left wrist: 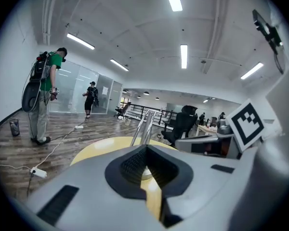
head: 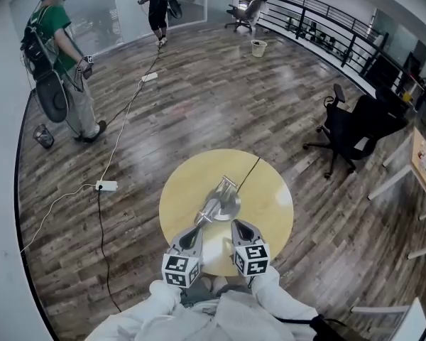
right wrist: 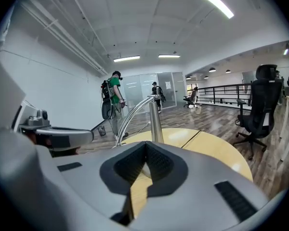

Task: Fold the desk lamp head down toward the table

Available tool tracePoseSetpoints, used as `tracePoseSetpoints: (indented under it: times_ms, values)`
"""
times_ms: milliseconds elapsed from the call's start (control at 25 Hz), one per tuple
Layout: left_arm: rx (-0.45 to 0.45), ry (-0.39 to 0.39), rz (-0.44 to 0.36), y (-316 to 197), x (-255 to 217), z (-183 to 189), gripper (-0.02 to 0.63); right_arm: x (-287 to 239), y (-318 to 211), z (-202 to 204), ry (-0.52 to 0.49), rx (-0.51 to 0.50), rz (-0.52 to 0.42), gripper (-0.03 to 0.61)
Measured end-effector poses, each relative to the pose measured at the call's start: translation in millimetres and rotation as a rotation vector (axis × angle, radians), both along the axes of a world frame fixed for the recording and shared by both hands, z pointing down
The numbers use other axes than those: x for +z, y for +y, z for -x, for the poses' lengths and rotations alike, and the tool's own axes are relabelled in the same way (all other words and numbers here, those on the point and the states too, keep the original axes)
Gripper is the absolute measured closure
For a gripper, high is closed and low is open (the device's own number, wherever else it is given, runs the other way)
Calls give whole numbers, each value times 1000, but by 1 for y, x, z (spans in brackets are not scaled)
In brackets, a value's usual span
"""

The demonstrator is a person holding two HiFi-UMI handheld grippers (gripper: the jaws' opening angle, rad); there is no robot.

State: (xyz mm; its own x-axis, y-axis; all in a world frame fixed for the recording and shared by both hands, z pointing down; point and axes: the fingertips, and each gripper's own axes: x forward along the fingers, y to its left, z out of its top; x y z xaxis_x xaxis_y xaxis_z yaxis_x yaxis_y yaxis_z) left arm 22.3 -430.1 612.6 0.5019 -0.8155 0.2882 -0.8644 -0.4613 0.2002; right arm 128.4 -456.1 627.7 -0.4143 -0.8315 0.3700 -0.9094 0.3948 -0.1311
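A silver desk lamp (head: 226, 203) stands on its round base at the middle of the round yellow table (head: 270, 190). Its curved arm leans from the post toward me, and the head (head: 203, 217) hangs low over the table. My left gripper (head: 195, 231) is just in front of the lamp head, jaws shut with nothing between them. In the left gripper view the lamp arm (left wrist: 145, 124) rises just past the gripper's (left wrist: 145, 148) tips. My right gripper (head: 238, 225) sits beside it, shut and empty. In the right gripper view the post (right wrist: 155, 121) is beyond the gripper's (right wrist: 145, 145) tips.
A black cable (head: 250, 170) runs from the lamp off the table's far edge. A black office chair (head: 348, 130) stands to the right. Two people (head: 60, 55) stand far off at the back left, and a power strip (head: 106, 185) with cords lies on the wooden floor.
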Motion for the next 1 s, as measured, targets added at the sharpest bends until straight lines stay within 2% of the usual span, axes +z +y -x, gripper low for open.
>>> tracePoseSetpoints:
  times_ms: [200,400,600,760,880,1000]
  values:
    - [37,88,-38,24,-32,-23,614,-10,29,-25,-26,114,15,566]
    - [53,88,-72,49,-51,-33,614,-14,66,-36,-53,198,5,566]
    - [86,120,-78,106,-51,-20,614,-13,126,-27,-20,226,-14,566]
    - [125,143,-63,170,-46,-3,614,-9,186,-5,-17,254,-17,566]
    - [113,143,-34,214,-41,11,614,-11,231,13,-25,246,-12,566]
    - [90,135,-36,245,-42,21,614,-24,264,25,-30,231,-51,566]
